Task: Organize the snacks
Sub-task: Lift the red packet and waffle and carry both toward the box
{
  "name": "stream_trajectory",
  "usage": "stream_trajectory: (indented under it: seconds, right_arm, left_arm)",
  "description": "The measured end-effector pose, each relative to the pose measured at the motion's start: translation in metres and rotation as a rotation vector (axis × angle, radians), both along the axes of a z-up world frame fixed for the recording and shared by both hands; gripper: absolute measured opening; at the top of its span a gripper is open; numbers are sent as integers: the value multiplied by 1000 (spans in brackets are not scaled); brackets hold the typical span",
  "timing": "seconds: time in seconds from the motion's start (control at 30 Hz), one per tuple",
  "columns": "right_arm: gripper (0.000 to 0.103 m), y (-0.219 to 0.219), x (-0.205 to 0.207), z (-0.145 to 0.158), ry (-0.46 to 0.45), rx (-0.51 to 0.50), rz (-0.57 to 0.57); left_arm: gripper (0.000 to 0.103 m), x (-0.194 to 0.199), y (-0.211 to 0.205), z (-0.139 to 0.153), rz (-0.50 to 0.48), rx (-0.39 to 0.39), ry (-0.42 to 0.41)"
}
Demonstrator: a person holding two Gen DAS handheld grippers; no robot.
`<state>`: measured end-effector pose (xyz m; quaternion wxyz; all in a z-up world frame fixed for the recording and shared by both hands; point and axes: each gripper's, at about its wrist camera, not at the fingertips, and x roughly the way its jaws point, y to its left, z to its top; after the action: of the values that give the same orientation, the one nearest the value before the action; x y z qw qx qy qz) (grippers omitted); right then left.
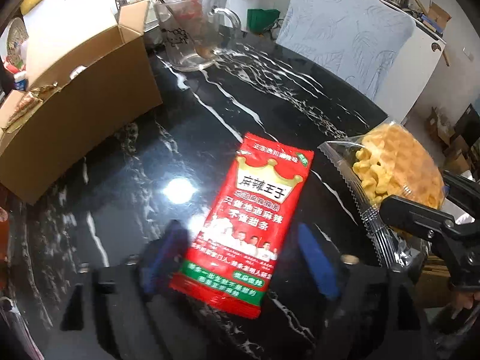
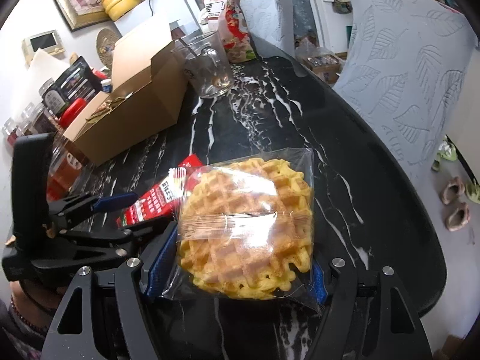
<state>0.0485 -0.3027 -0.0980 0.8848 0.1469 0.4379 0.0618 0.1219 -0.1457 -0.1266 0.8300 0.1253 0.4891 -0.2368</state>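
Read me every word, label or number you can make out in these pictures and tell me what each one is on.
"麻辣王子": large black characters under the gold crown on the red snack packet.
"只做地道麻辣" and "不做甜条": white lines lower on the same packet.
Packet's top line and green bottom band: too blurred.
Red and white bag behind the glass mug: print too blurred.
Jars beside the cardboard box: labels too small.
Waffle bag: no text.

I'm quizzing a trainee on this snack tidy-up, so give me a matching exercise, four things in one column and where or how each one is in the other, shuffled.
Things:
1. red snack packet
2. wrapped waffle
3. cardboard box
4. glass mug

States:
A. standing on the table behind the box, a spoon inside
B. clamped in the right gripper
C. lying flat on the table between the open fingers of the left gripper
D. flaps open, snacks already inside

Pairs: 1-C, 2-B, 3-D, 4-A
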Motion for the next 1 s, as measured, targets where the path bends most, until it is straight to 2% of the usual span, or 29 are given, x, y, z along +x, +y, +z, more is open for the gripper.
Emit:
stream_trajectory:
  seconds: [0.1,0.13,0.17,0.27,0.4,0.77,1.0]
  right_arm:
    - [74,-1,-4,1,-4,-5,-10]
    - [74,-1,-5,1,-6,-7,-12]
    - [74,-2,-6,1,-7,-8,-15]
    - [74,-3,-8,1,-7,-8,-20]
    - [74,-2,-7,-1,-3,7,-18]
    - [74,11,-7,5,-32,10,19]
    - [74,39,-4,10,-58,16,80]
  left_arm:
    - [86,-2,0,0,-10,-16,-33]
    - [79,-2,0,1,-15,-22,-46]
    - [57,-2,0,2,-18,-30,-59]
    - [51,-3,-1,7,-27,-24,-76]
    - [50,-6,0,9,-38,-48,-73]
    - [50,-10,30,15,29,-121,-22]
    - [50,-21,62,30,92,-150,-59]
